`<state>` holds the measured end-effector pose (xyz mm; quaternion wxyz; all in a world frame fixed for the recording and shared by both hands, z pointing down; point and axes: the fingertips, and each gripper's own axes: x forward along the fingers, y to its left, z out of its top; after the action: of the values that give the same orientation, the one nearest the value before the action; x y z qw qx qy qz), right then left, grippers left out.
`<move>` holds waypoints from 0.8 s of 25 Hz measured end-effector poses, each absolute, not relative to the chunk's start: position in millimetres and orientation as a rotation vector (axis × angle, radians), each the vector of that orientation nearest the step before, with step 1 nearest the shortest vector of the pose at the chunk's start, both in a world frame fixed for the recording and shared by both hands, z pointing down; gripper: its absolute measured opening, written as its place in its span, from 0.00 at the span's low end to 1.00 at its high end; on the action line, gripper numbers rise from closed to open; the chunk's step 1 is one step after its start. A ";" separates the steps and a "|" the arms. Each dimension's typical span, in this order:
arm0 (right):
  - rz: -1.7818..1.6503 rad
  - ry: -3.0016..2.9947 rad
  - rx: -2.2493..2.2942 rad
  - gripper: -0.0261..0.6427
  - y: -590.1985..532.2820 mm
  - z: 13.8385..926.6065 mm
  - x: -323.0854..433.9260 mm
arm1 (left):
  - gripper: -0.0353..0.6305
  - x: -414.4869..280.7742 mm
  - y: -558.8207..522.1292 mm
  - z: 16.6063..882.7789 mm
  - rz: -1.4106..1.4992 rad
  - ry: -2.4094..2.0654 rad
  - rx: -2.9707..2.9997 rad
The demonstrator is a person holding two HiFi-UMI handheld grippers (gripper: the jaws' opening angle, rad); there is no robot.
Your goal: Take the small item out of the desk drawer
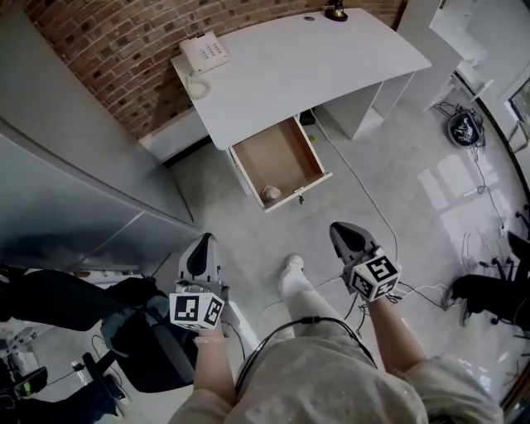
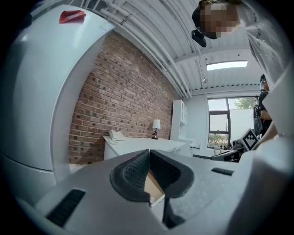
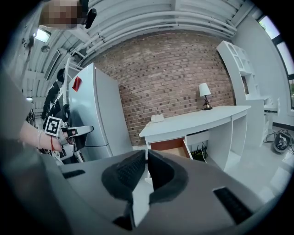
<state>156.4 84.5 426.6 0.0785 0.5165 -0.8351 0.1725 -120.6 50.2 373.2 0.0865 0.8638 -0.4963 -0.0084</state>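
Note:
The white desk [image 1: 298,66] stands against the brick wall with its drawer [image 1: 286,149] pulled out over the floor. A small pale item [image 1: 271,194] lies in the drawer's near front corner. My left gripper [image 1: 203,242] and right gripper [image 1: 341,229] hang over the floor short of the drawer, both pointing toward it and holding nothing. In the left gripper view, the left gripper [image 2: 149,153] has its tips together. The right gripper [image 3: 147,153] shows its tips all but touching, with the drawer [image 3: 172,146] beyond them.
A tall grey cabinet [image 1: 74,190] fills the left side. A telephone [image 1: 203,52] and a small lamp [image 1: 335,12] sit on the desk. Cables [image 1: 364,195] trail across the floor at right. My shoe [image 1: 291,272] is between the grippers, and dark chair parts [image 1: 132,339] lie lower left.

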 end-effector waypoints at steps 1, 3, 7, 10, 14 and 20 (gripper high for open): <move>0.528 -2.495 1.524 0.08 73.4 432.2 156.0 | 0.06 -118.3 39.8 376.5 -0.023 -1.477 2.566; 0.551 -2.487 1.475 0.08 52.2 443.4 153.1 | 0.06 -113.9 19.9 383.4 -0.018 -1.471 2.555; 0.565 -2.475 1.374 0.10 13.1 465.6 143.5 | 0.06 -106.5 -17.5 398.9 0.011 -1.459 2.539; 0.570 -2.457 1.303 0.11 -13.1 483.0 137.3 | 0.06 -99.6 -42.3 414.5 0.037 -1.447 2.525; 0.613 -2.415 1.227 0.13 -31.0 506.8 135.7 | 0.06 -87.5 -57.0 439.5 0.084 -1.411 2.496; 0.558 -2.344 1.065 0.15 -66.2 540.1 125.9 | 0.06 -71.2 -86.1 468.9 0.134 -1.376 2.500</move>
<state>125.9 -66.2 540.1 0.2507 0.3914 -0.8614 0.2049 -71.2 -86.1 468.9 0.1420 0.8662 -0.4768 0.0465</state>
